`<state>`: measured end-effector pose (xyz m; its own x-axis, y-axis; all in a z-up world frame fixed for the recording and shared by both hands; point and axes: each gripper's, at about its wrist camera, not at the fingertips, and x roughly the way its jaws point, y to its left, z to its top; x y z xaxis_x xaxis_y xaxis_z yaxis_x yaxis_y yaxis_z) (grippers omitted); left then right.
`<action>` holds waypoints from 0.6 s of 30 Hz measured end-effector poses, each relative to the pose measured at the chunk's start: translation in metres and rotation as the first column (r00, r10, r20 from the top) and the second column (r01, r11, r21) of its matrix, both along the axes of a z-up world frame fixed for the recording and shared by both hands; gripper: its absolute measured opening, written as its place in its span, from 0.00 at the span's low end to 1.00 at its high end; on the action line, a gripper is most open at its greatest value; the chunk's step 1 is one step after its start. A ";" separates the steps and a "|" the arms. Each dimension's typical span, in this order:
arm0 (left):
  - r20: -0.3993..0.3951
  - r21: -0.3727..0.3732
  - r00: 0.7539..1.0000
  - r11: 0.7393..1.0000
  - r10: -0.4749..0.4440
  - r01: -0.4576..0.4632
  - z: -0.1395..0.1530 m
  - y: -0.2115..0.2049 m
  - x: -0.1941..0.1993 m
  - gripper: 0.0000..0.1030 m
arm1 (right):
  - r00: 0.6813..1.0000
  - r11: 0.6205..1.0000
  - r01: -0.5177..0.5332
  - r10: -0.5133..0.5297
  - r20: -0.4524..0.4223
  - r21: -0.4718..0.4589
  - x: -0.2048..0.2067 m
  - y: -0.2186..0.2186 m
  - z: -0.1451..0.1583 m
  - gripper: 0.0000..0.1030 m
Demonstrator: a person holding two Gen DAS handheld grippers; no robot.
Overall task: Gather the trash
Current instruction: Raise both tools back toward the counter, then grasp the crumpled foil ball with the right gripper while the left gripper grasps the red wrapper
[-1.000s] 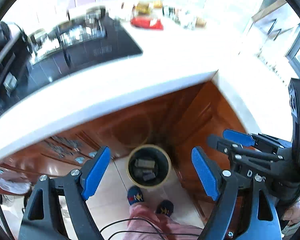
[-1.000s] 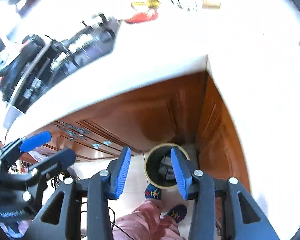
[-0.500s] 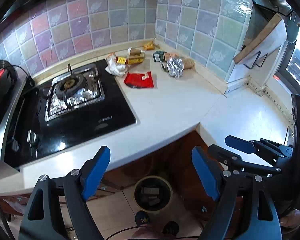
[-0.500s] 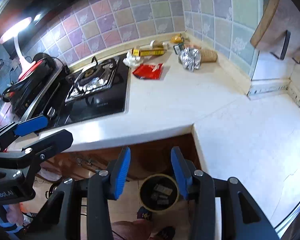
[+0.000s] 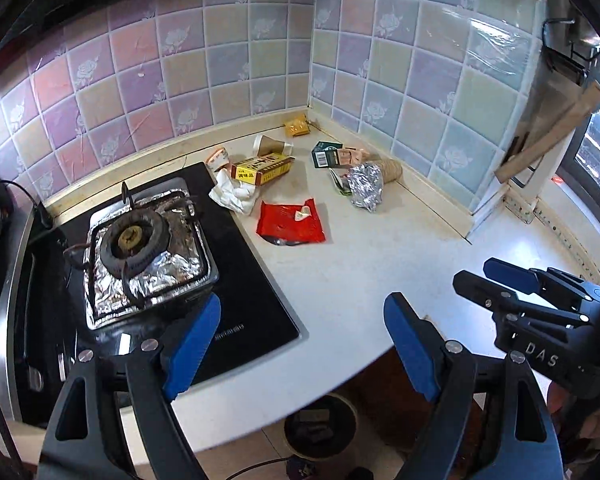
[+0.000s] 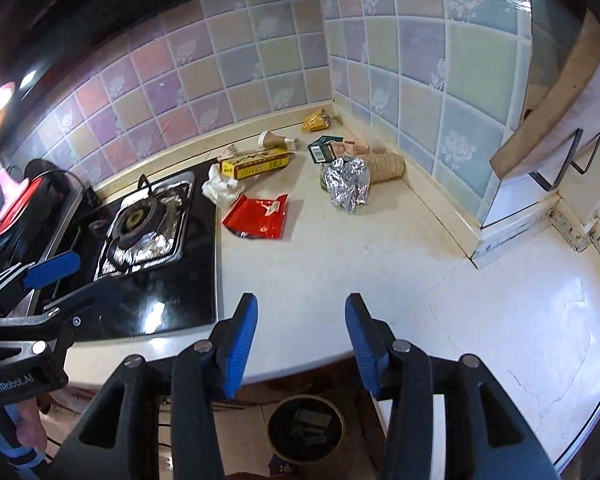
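Note:
Trash lies at the back corner of the white counter (image 5: 340, 280): a red wrapper (image 5: 291, 225) (image 6: 258, 213), a crumpled foil ball (image 5: 365, 187) (image 6: 346, 184), a yellow box (image 5: 262, 168) (image 6: 256, 163), white tissue (image 5: 234, 196), a paper cup (image 5: 272, 145), a green packet (image 5: 326, 155) and a yellow packet (image 5: 296, 127). A round bin (image 5: 320, 426) (image 6: 305, 426) holding dark scraps stands on the floor below the counter edge. My left gripper (image 5: 302, 344) and right gripper (image 6: 302, 340) are both open and empty, above the counter's front edge, well short of the trash.
A black gas hob (image 5: 148, 264) with a foil-lined burner lies left of the trash. A woven cup (image 6: 386, 165) lies by the tiled wall. A red appliance (image 6: 24, 204) sits far left. The right gripper shows in the left wrist view (image 5: 524, 292).
Both grippers have risen from looking down at the bin and cabinet fronts to looking over the counter toward the trash in the corner. Both stay open and empty.

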<state>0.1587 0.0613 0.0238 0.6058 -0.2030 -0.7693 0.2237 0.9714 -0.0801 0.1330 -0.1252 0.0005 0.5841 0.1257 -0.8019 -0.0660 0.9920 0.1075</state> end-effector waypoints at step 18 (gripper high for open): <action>-0.118 -0.108 0.985 0.985 0.124 -0.137 -0.047 0.048 0.112 0.80 | 0.994 1.000 0.006 -0.007 -0.111 -0.016 0.119 -0.007 -0.036 0.51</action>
